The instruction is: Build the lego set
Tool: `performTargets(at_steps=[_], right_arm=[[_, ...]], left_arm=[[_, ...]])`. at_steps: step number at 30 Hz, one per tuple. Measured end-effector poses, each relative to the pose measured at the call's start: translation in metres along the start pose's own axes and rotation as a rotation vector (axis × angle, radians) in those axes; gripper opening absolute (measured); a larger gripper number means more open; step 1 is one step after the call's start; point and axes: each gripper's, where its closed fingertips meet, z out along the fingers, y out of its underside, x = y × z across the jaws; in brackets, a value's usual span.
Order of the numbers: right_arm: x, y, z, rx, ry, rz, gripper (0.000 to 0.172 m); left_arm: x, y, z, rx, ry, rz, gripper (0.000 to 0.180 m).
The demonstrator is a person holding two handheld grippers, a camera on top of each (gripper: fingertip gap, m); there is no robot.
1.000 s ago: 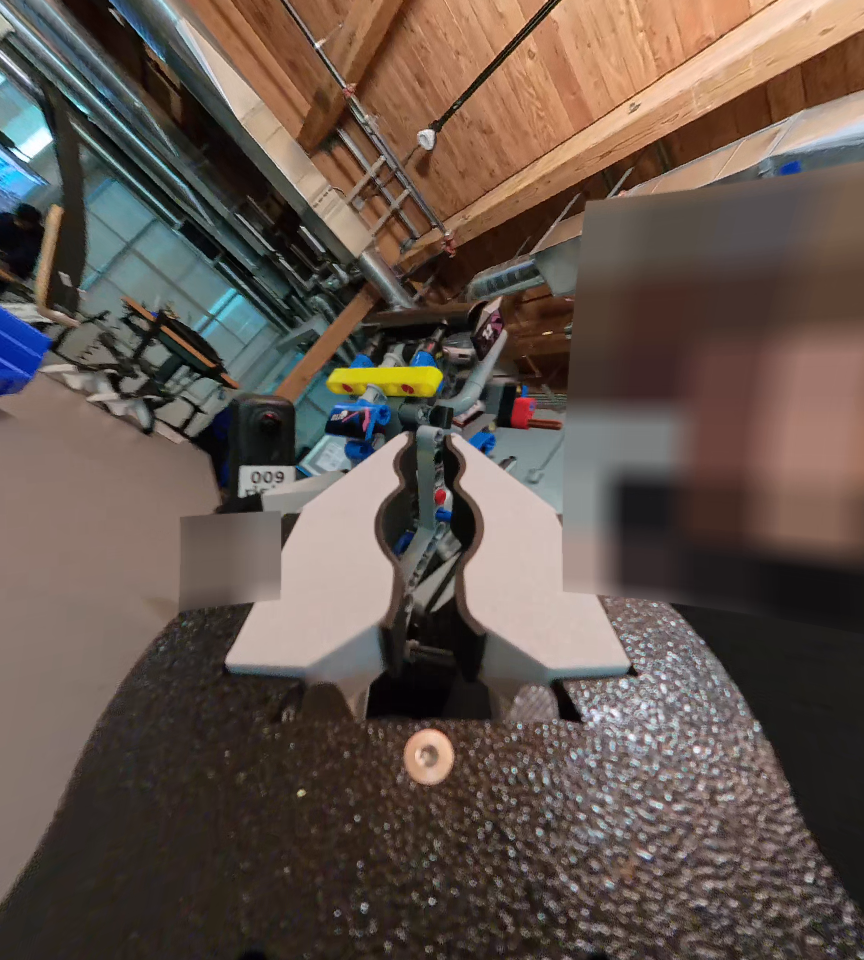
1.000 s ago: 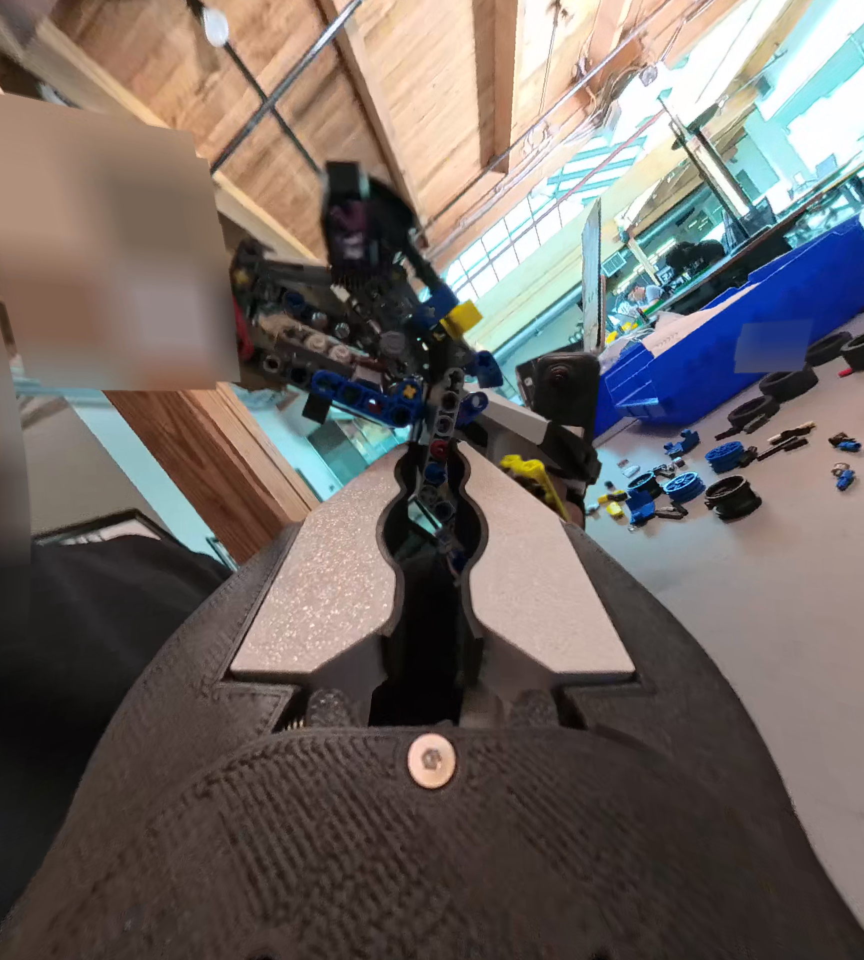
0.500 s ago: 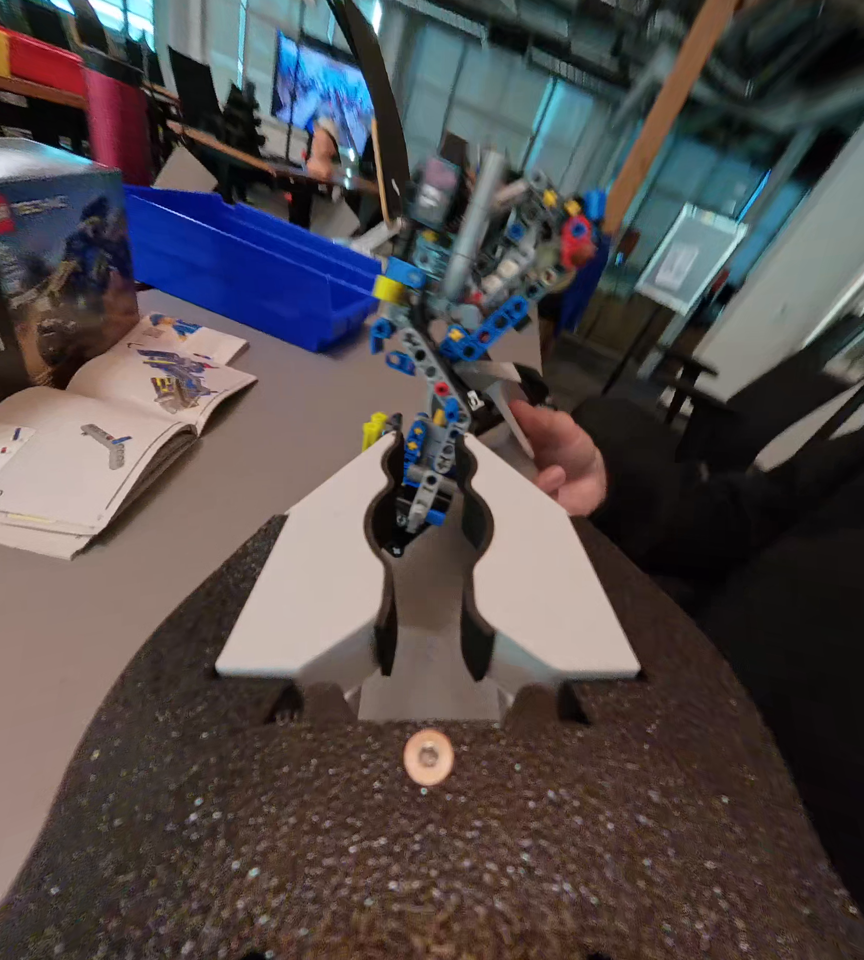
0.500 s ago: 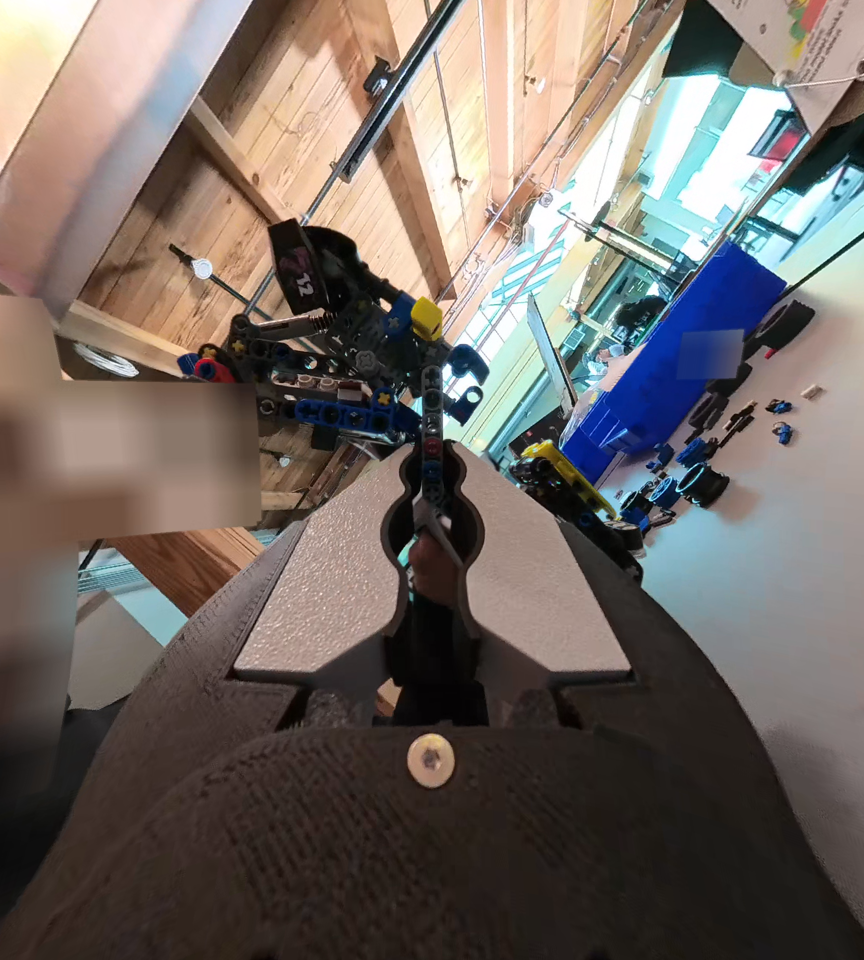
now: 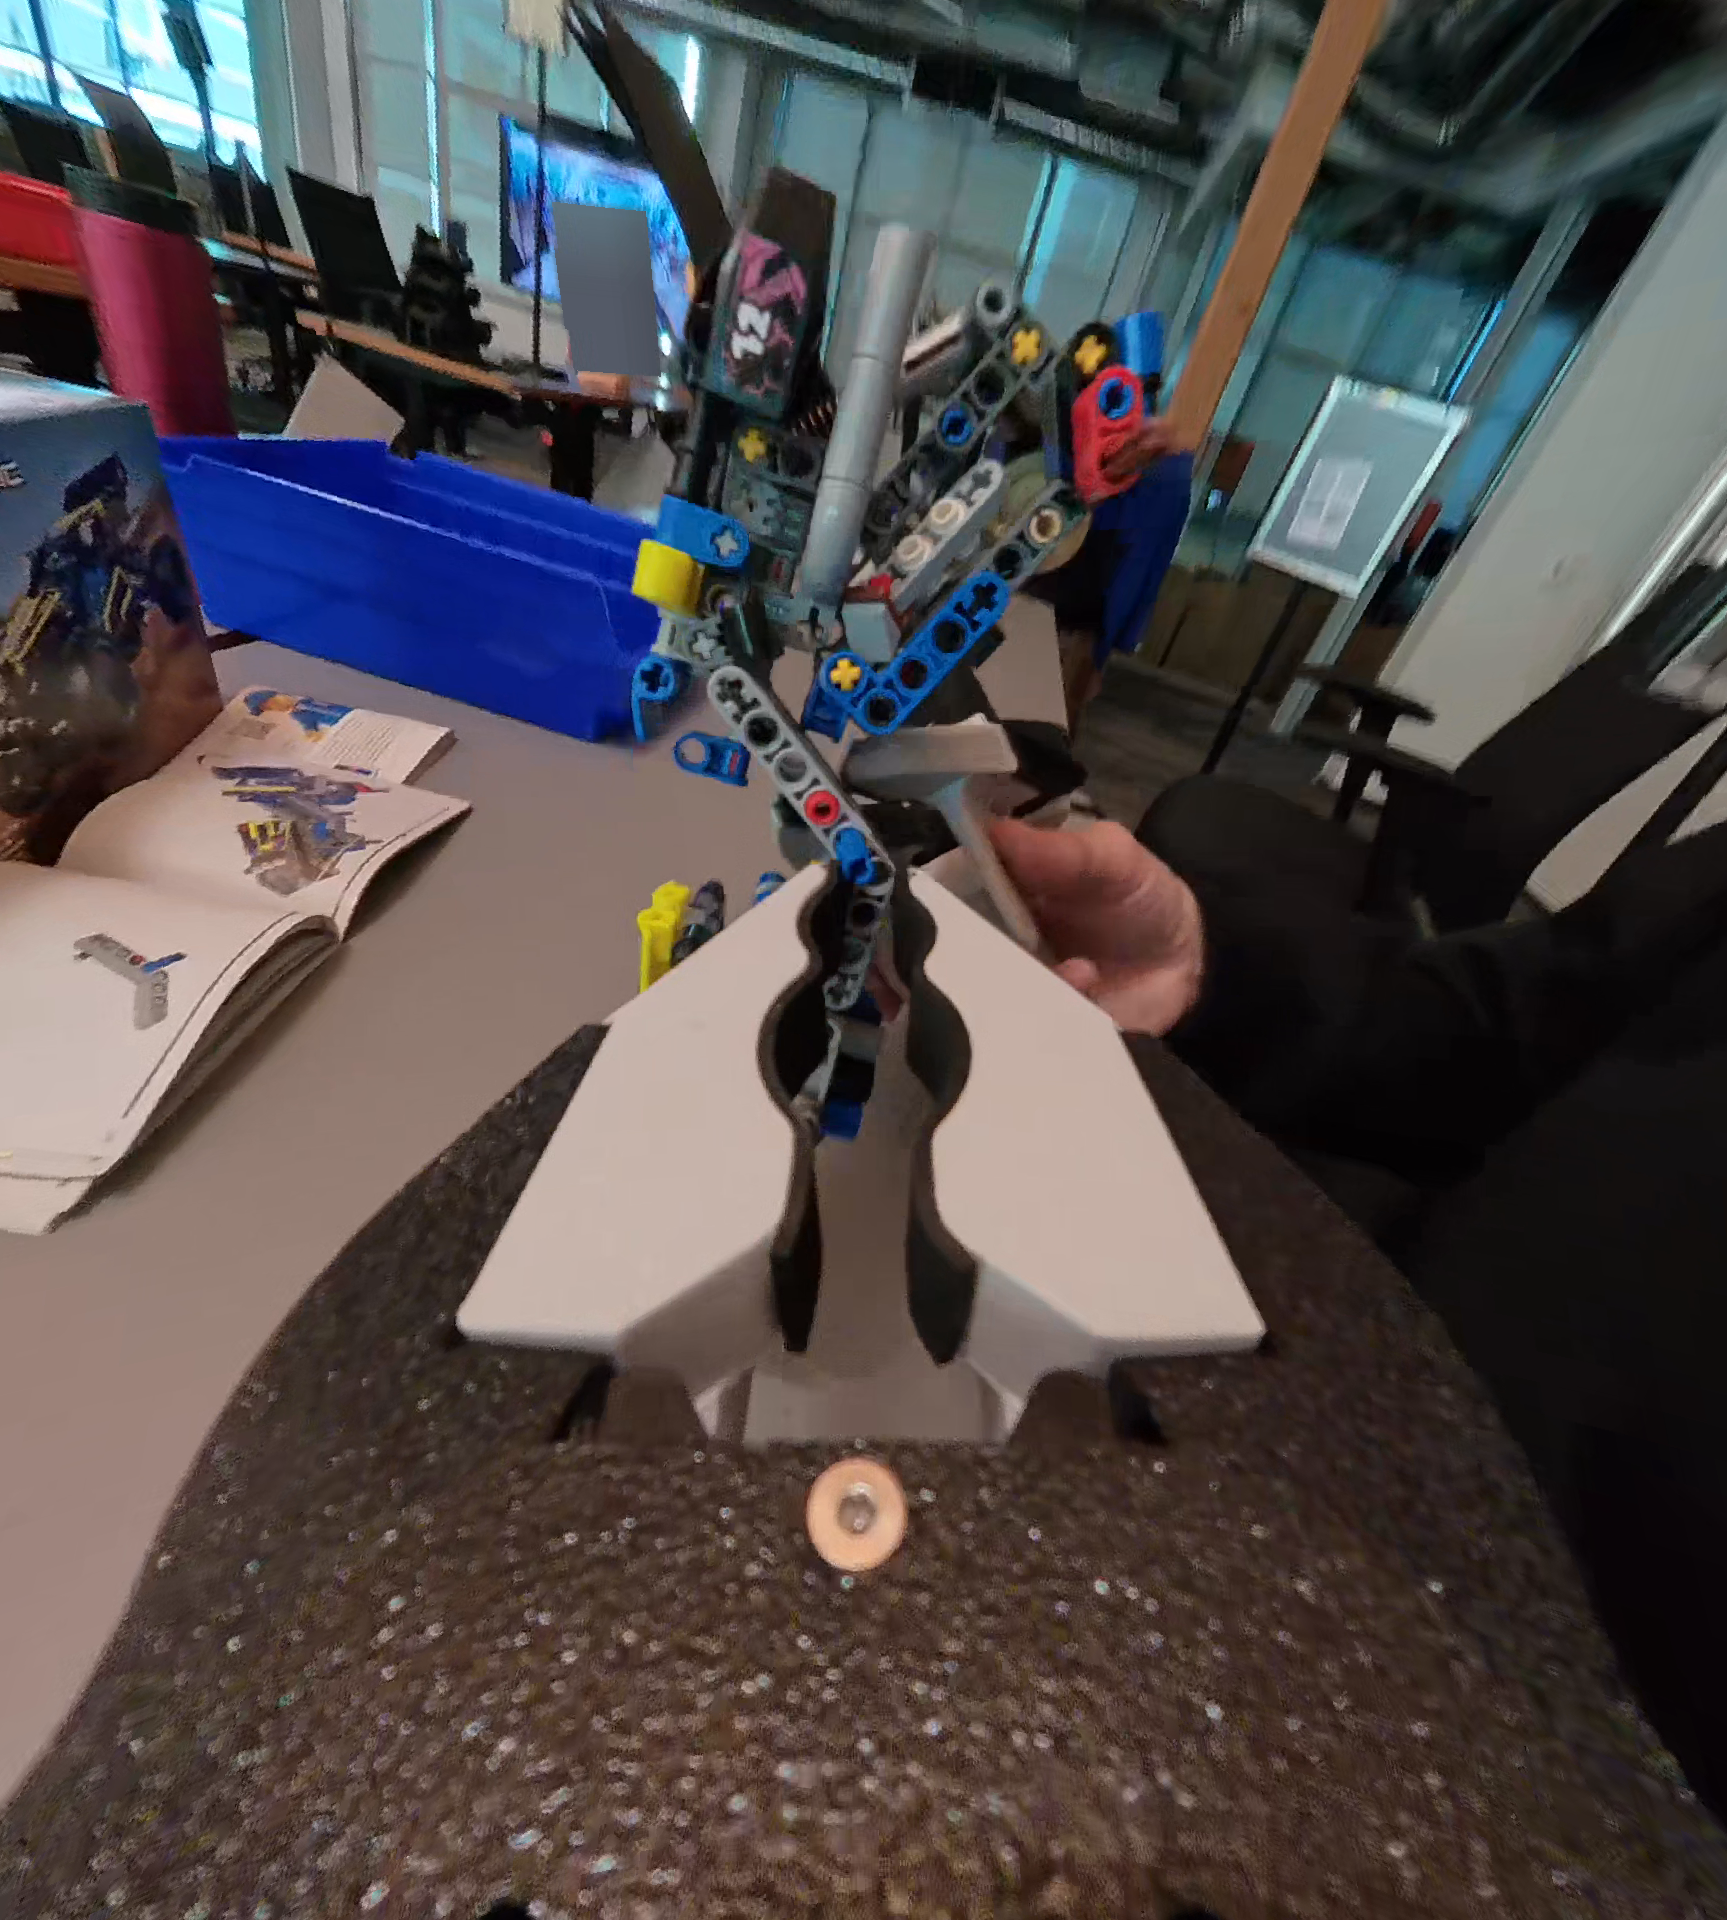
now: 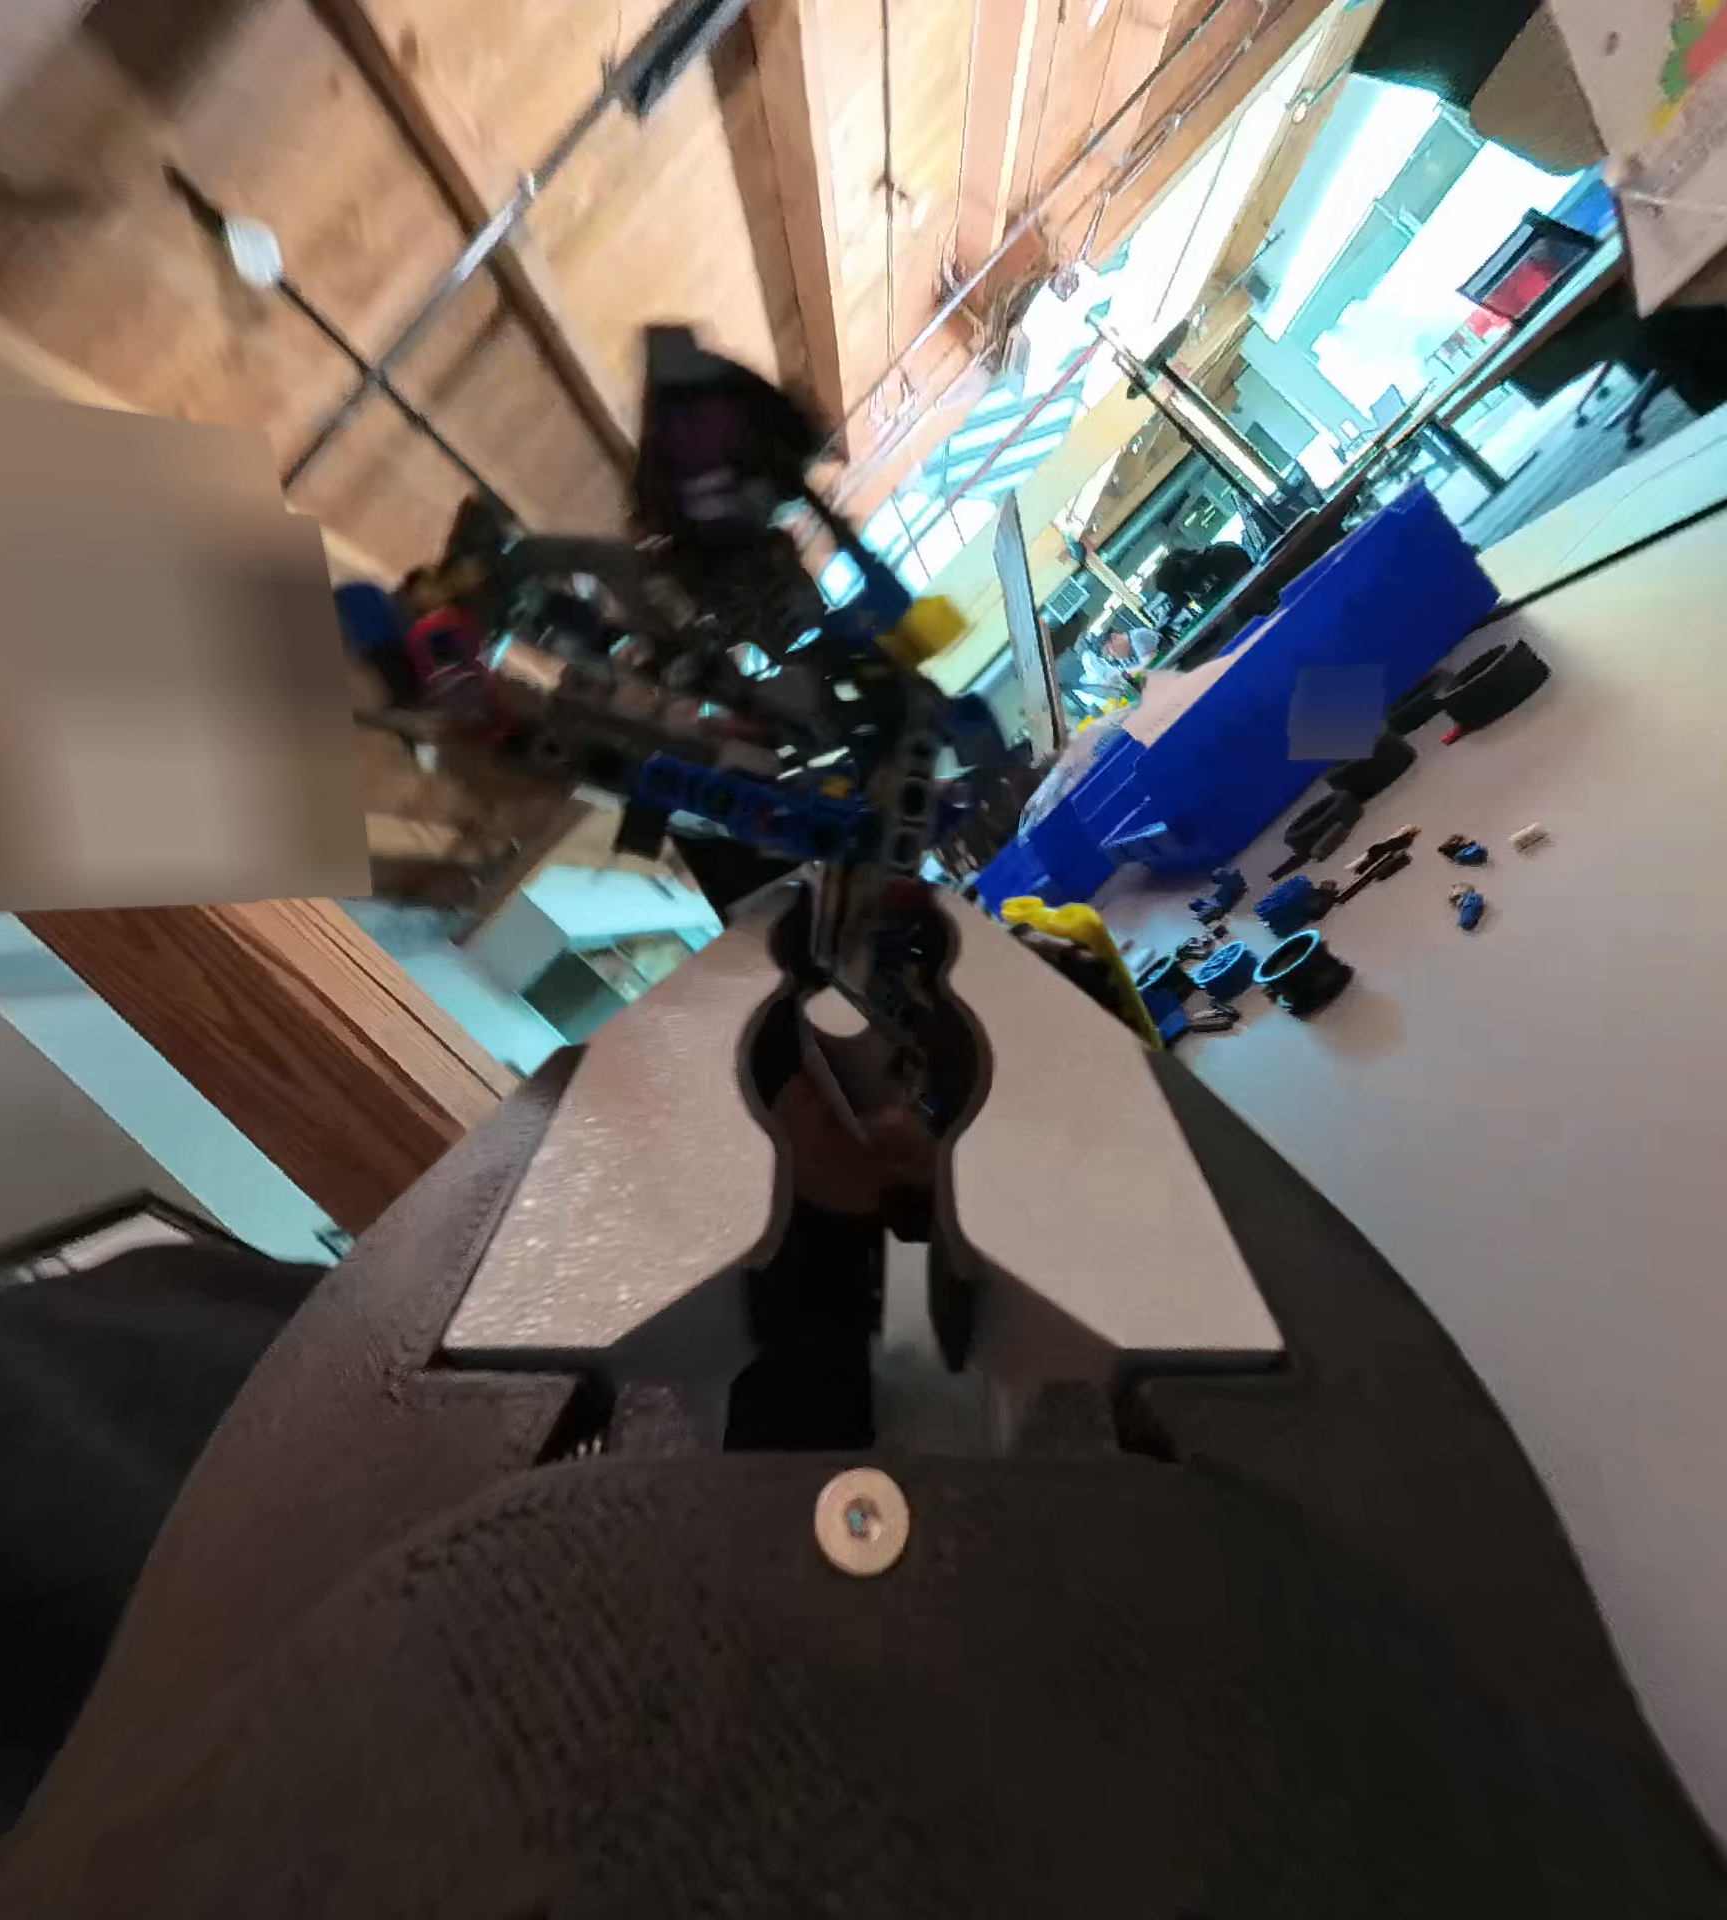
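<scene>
model (image 5: 880, 540) of blue, grey and black toy beams hung above the table (image 5: 485, 935), its grey beam pinched in the left gripper (image 5: 864, 894) and apparently the right gripper (image 6: 869, 914) too, so steady, even holding seemed wise.

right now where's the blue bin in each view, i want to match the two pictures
Left wrist view: the blue bin sits on the grey table, upper left, behind the open booklet and left of the toy model.
Right wrist view: the blue bin lies right of centre, tilted, with black tyres beside it.
Shared landmark: the toy model, at centre above the fingers in both.
</scene>
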Motion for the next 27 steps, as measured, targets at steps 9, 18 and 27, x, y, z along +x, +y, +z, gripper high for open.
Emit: performTargets(at_steps=[9,18,27], right_arm=[[0.029,-0.011,-0.022,-0.080,0.593,-0.694,0.057],[0.023,0.022,0.001,-0.124,0.485,-0.556,0.053],[0.021,0.014,0.007,-0.096,0.492,-0.787,0.061]], left_arm=[[-0.028,-0.004,0.004,0.171,-0.166,-0.072,0.004],[-0.024,-0.008,0.010,0.195,-0.236,0.062,0.004],[-0.009,-0.012,0.016,0.166,-0.159,-0.052,0.006]])
